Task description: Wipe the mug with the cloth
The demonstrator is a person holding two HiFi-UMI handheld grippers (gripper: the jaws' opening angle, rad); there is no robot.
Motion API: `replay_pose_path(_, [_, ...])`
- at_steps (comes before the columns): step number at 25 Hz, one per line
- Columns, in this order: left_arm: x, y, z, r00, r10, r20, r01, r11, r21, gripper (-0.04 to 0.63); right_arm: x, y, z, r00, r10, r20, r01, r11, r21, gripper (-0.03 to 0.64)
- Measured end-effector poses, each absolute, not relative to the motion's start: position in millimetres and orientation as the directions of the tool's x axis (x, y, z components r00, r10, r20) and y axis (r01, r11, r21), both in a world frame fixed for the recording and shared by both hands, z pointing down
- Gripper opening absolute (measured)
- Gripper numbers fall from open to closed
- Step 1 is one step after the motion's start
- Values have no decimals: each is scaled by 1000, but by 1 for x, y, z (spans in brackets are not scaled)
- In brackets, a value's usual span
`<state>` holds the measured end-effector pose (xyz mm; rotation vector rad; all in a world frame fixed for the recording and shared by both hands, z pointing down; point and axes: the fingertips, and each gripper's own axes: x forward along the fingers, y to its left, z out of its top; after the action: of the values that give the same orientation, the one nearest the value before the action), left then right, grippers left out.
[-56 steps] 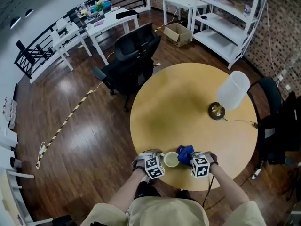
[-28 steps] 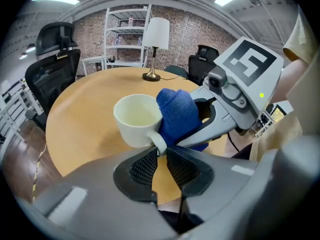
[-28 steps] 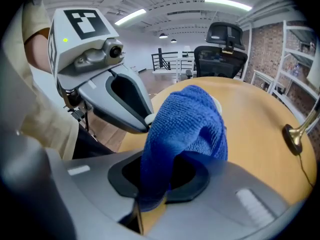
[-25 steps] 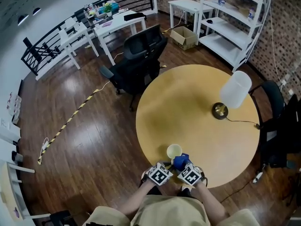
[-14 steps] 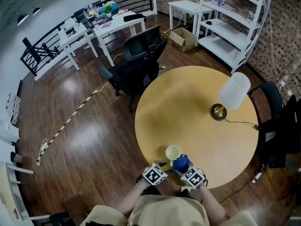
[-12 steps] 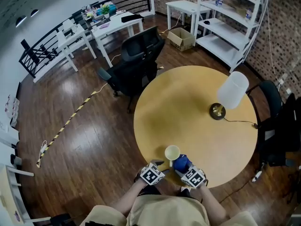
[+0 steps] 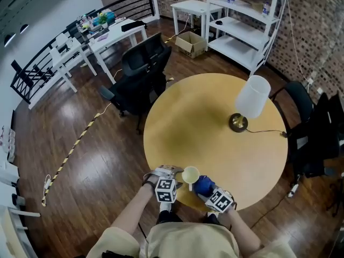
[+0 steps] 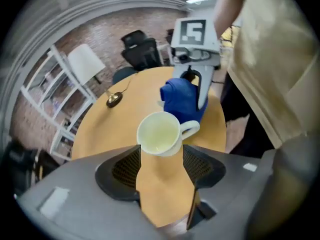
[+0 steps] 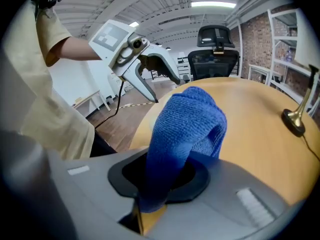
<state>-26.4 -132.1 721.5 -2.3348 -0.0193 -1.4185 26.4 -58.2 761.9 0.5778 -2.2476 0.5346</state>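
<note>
Big round yellow-wood table [image 7: 215, 122] in a brick-walled room, and all the action is at its near edge, right in front of the person. Cream mug [image 7: 190, 174] stands upright there, handle pointing back at the person. Left gripper [image 8: 161, 155] comes at it from the left with its jaws spread wide around the lower body. Both pads look like they're touching it, so I'd call that a hold. Blue cloth [image 7: 204, 185] sits just right of the mug, bunched up and pinched in the closed right gripper [image 9: 165, 179], with a fat fold poking up out of the jaws. So the key thing: mug is left of the cloth, super close, and I reckon the right hand only needs a short push left to get fabric on the mug wall. Can't tell if cloth and mug touch, they overlap in both views. From the right gripper view the mug is totally hidden behind the cloth. Far right there's a table lamp [image 7: 244, 104], well apart.
</note>
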Motion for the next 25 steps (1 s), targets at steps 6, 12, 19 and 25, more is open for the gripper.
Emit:
replay_pose_path(6, [-19, -129, 749, 350, -167, 922, 555, -756, -348, 139, 17, -54, 762, -618, -236, 750, -555, 807, -203, 72])
replay_pose_path(12, [-12, -122, 749, 311, -124, 942, 453, -852, -261, 90, 19, -56, 764, -602, -265, 754, -598, 775, -205, 72])
replay_pose_path(19, [19, -112, 741, 357, -11, 934, -6, -1000, -9, 28, 38, -66, 761, -565, -330, 756, -671, 718, -187, 72])
replay_pose_path(25, [20, -115, 744, 446, 70, 892, -362, -898, 251, 33, 27, -71, 769, -562, -345, 752, -671, 722, -170, 72])
